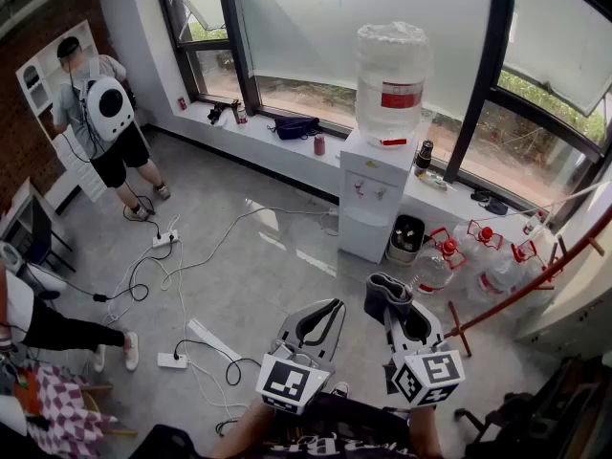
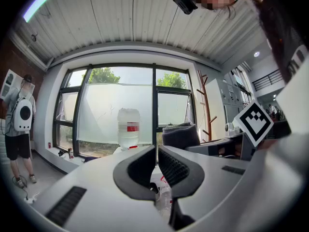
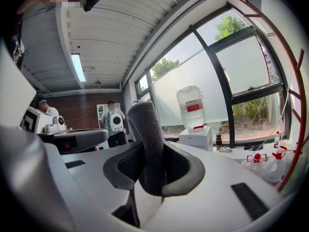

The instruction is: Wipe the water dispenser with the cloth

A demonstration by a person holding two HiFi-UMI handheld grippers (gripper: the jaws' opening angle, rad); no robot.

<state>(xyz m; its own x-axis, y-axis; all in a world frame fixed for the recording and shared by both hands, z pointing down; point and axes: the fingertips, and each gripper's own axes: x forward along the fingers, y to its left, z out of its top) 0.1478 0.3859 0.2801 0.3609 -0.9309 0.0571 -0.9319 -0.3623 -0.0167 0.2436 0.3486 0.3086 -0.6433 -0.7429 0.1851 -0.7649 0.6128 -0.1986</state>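
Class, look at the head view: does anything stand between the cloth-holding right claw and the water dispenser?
Nothing visible does. The right claw, shut on the dark grey folded cloth, faces the white water dispenser across bare grey floor. The clear spare bottles lie right of that path, white cables left.

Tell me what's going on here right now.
A person holds a gripper in each hand. The right gripper is shut on a folded dark grey cloth, which sticks up between its jaws. The left gripper is shut and empty. The white water dispenser stands apart from both, by the window, not yet touched.
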